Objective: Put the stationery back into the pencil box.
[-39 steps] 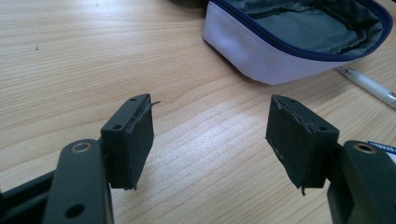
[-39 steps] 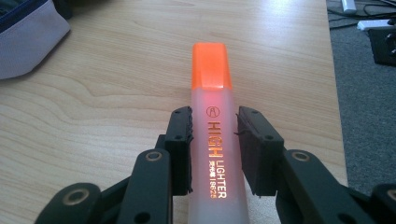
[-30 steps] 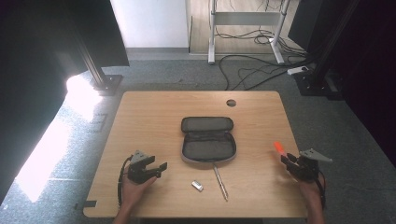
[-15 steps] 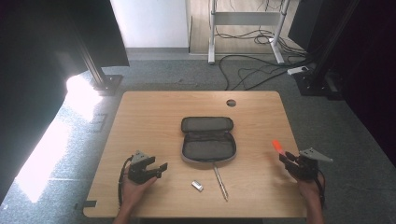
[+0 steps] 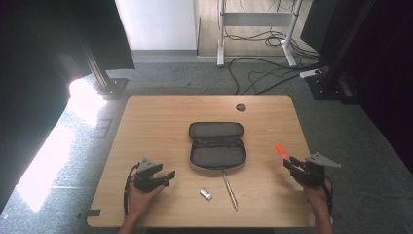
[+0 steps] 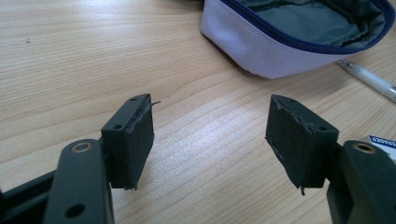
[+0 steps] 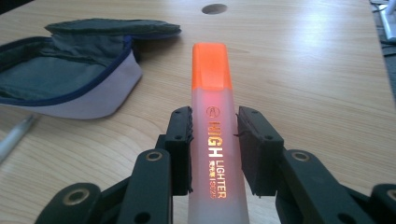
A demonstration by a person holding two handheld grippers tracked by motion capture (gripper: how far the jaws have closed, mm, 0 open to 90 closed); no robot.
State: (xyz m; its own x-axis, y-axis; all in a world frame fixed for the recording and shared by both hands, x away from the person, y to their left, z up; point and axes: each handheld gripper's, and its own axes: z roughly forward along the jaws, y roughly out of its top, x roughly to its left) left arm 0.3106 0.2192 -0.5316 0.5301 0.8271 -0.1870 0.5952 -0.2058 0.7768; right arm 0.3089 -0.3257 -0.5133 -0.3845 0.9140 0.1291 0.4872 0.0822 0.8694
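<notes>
Right gripper [image 7: 214,144] clamps orange highlighter [image 7: 212,116] nr table's [image 5: 146,122] right edge; left gripper [image 6: 210,140] apart, empty, nr front-left corner.

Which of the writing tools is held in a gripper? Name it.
The orange highlighter, clamped between the right gripper's jaws above the table. The pen lies loose on the wood in front of the open pencil case, untouched.

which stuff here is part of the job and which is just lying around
In the job:
highlighter, held in right gripper
open pencil case
left gripper, fingers open, nothing between them

Lying about:
pen
small eraser-like block
</notes>
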